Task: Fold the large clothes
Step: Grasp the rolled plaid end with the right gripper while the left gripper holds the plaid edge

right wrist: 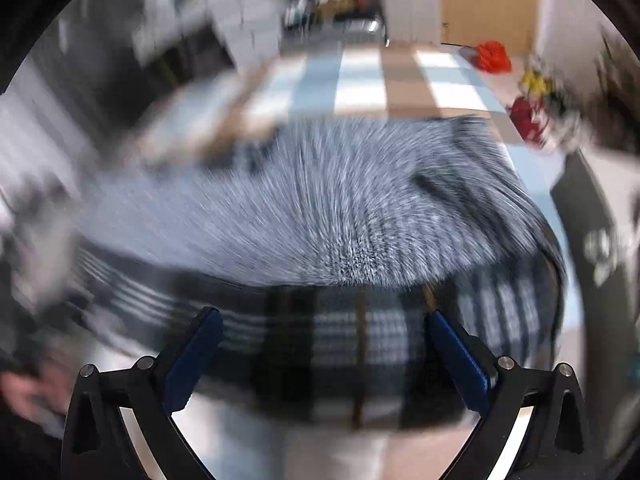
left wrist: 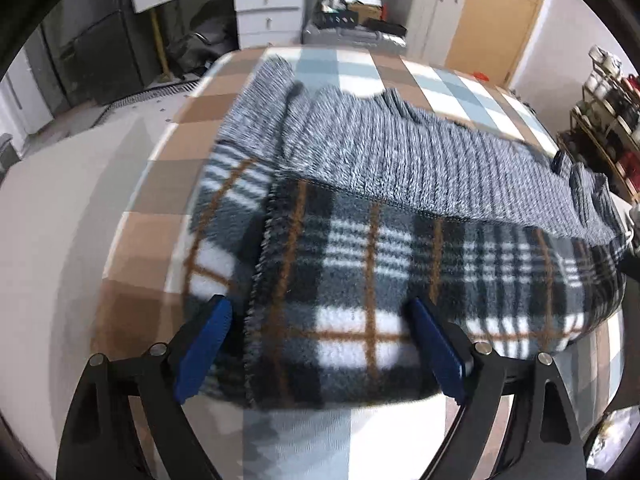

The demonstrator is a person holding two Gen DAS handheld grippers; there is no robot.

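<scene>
Mid-fold on the checked table cover (left wrist: 360, 68): plaid fleece garment (left wrist: 360, 264) spread flat with grey ribbed knit (left wrist: 400, 152) across its far half, left gripper (left wrist: 320, 344) and right gripper (right wrist: 324, 354) both agape and empty at its near hem, next calling for a pinch there.

Both wrist views look forward, low and close, sharing the plaid fleece garment (left wrist: 360, 280) (right wrist: 340, 340) and grey knit (left wrist: 400, 152) (right wrist: 320, 200).
</scene>
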